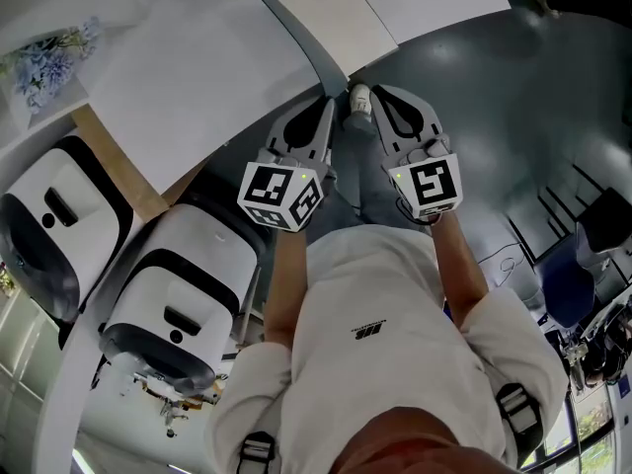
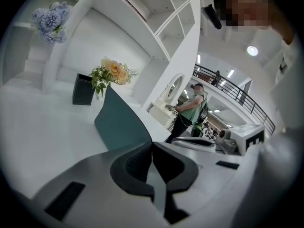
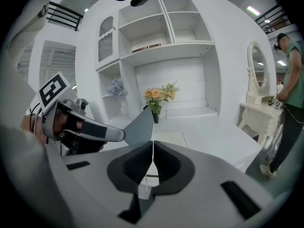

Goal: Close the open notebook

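Observation:
The notebook lies open on the white table (image 1: 197, 77), its white page (image 1: 336, 13) flat. Its teal-grey cover (image 1: 296, 38) stands raised and bowed above the table's near edge. My left gripper (image 1: 328, 102) is shut on the cover's near corner. In the left gripper view the cover (image 2: 121, 122) rises straight out of the closed jaws (image 2: 152, 148). My right gripper (image 1: 378, 92) hangs just right of it, off the table's edge, and is shut (image 3: 152, 148). A thin white strip shows between its pads; I cannot tell whether that is a page. The cover (image 3: 140, 125) shows there too.
A dark vase with orange flowers (image 2: 111, 72) stands at the back of the table under white shelves (image 3: 161, 27). Two white machines (image 1: 178, 294) stand on the floor at the left. A person in a green shirt (image 2: 190, 108) stands by a vanity on the right.

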Motion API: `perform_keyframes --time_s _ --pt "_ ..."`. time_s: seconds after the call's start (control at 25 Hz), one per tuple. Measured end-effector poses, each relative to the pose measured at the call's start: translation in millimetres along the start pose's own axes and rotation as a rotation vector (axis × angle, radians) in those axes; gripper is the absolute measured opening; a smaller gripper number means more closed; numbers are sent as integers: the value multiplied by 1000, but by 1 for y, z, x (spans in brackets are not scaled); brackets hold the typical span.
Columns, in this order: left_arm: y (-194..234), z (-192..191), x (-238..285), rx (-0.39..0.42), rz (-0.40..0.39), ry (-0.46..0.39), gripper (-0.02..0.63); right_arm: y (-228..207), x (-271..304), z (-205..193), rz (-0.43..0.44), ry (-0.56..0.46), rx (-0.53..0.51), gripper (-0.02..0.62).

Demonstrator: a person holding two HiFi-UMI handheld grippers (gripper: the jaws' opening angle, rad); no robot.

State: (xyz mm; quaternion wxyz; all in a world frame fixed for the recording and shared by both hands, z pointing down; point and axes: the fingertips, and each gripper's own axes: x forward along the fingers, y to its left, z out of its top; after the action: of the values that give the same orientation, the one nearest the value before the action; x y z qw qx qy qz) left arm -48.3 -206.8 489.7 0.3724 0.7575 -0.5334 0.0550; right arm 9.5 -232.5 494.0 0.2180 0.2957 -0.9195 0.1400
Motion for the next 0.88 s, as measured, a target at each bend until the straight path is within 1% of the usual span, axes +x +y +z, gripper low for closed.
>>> perform_keyframes --time_s 0.56,0.88 --pt "-26 9 46 32 -58 40 0 -43 -7 1 -41 -2 33 -3" --pt "-32 8 75 44 -87 72 0 -68 -5 -5 -73 8 53 -3"
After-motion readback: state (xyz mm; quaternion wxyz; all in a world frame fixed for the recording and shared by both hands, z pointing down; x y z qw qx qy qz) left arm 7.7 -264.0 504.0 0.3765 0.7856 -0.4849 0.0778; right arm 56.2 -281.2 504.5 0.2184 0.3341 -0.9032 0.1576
